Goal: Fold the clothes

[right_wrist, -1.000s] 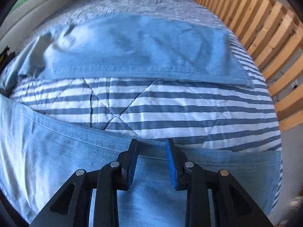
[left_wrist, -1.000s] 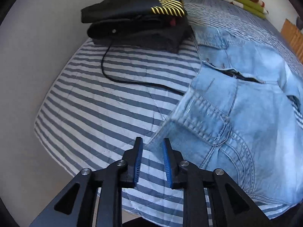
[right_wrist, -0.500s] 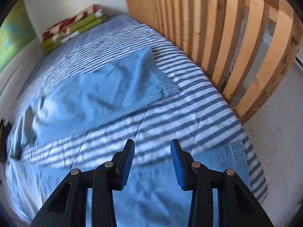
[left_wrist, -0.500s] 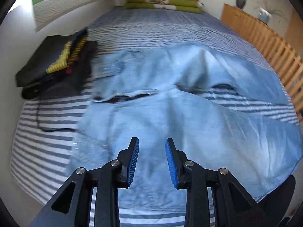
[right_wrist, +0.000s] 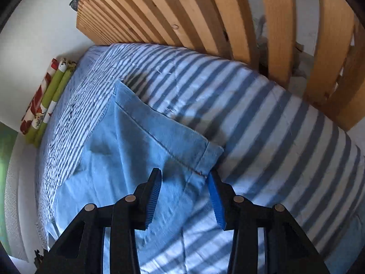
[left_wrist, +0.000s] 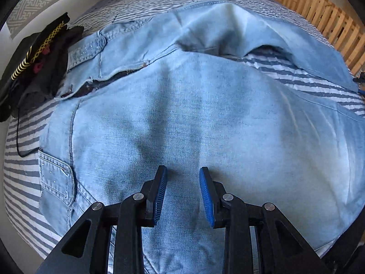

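Jeans: the light-blue jeans (left_wrist: 182, 114) lie spread across the bed, waistband and open fly toward the left edge beside the dark pile, both legs running toward the slatted side. The near leg lies flat along the near edge; the far leg (right_wrist: 146, 141) lies behind it, with a wedge of striped cover showing between them. You have them opened out like this, I judge, so one leg can be laid over the other.

Left hand-held gripper: your left hand-held gripper (left_wrist: 183, 194) points steeply down over the thigh of the near leg. Its blue pads stand partly apart with nothing between them; its jaws have just been opening. Denim lies below, not pinched.

Right hand-held gripper: your right hand-held gripper (right_wrist: 184, 196) hangs over the hem end of the far leg, the hem corner (right_wrist: 211, 157) just ahead of its right pad. Its jaws have just been opening and stand partly apart, gripping nothing. It seems placed to take that cuff.

Bed: the striped cover (right_wrist: 273, 125) carries everything; wooden slats (right_wrist: 205, 11) guard the right edge.

Dark pile: folded black clothes (left_wrist: 36, 68) sit at the left edge, just beside the waistband, seemingly finished and set aside.

Far end: rolled green-and-red bedding (right_wrist: 45, 100) lies at the far edge, well apart from the jeans.

Risk: pinching only the hem's top layer may leave the leg twisted.
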Available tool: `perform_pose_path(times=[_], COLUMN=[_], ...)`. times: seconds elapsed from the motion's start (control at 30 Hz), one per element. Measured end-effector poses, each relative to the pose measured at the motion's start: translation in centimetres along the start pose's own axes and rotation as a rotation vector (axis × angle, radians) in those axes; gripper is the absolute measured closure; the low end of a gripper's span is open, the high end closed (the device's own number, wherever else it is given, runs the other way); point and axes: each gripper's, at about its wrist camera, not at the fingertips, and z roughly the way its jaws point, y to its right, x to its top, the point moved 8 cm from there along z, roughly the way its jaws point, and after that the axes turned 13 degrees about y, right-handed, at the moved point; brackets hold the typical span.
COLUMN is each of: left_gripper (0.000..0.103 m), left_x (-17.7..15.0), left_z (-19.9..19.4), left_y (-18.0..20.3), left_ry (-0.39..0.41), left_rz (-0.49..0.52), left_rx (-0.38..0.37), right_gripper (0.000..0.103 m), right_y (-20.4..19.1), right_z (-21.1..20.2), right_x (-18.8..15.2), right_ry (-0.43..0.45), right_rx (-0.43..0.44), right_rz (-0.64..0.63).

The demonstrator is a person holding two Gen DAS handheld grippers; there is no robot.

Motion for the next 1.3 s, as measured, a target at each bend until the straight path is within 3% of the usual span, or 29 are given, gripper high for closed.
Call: perform_pose_path(times=[0.07, 0.1, 0.13, 0.2, 0.33, 0.37, 0.47, 0.53, 0.57, 0.73, 0.93, 1.13, 1.3], left_gripper=[0.071, 0.071, 0.071, 0.071, 0.071, 0.071, 0.071, 0.071, 0.071, 0.07, 0.063, 0.063, 0.063], left_x=[-0.2, -0.2, -0.2, -0.1, -0.2, -0.3, -0.2, 0.0, 0.0, 0.0, -2.3, -5.2, -5.9], left_z=[0.4, 0.4, 0.4, 0.3, 0.1, 0.1, -0.3, -1.1, -1.7, -5.2, -8.7, -9.2, -8.1], left_y=[0.0, 0.0, 0.1, 0.1, 0.3, 0.3, 0.2, -0.3, -0.7, -4.7, -10.3, -13.7, -13.3], left_ry=[-0.003, -0.002, -0.004, -0.007, -0.012, -0.015, -0.015, -0.005, 0.004, 0.056, 0.093, 0.078, 0.057], left_rz=[-0.009, -0.013, -0.014, -0.006, 0.012, 0.011, -0.001, -0.025, -0.034, -0.118, -0.241, -0.335, -0.355], left_rx=[-0.002, -0.001, 0.002, 0.005, 0.009, 0.009, 0.003, -0.003, -0.001, 0.03, 0.055, 0.049, 0.035], right_gripper=[0.07, 0.089, 0.096, 0.097, 0.098, 0.097, 0.095, 0.082, 0.08, 0.079, 0.077, 0.074, 0.071], right_y=[-1.0, -1.5, -2.0, -2.8, -4.6, -4.6, -4.7, -4.1, -3.7, -1.6, 7.5, 20.0, 27.5], right_z=[0.4, 0.7, 0.7, -0.4, -4.5, -4.4, -1.9, -1.8, -2.5, -7.2, -18.2, -25.3, -25.8], right_x=[0.1, 0.0, -0.2, 0.5, 3.8, 4.0, 2.9, 2.8, 2.9, 2.1, -1.5, -5.5, -9.7], right_ry=[0.016, 0.015, 0.02, 0.084, 0.344, 0.349, 0.193, 0.172, 0.184, 0.152, 0.139, 0.141, 0.079], right_rx=[0.011, 0.018, 0.014, -0.022, -0.087, -0.125, -0.125, -0.167, -0.173, -0.056, 0.055, -0.04, -0.074], right_rz=[-0.042, -0.071, -0.099, -0.18, -0.368, -0.393, -0.434, -0.458, -0.454, -0.384, -0.282, -0.159, -0.02])
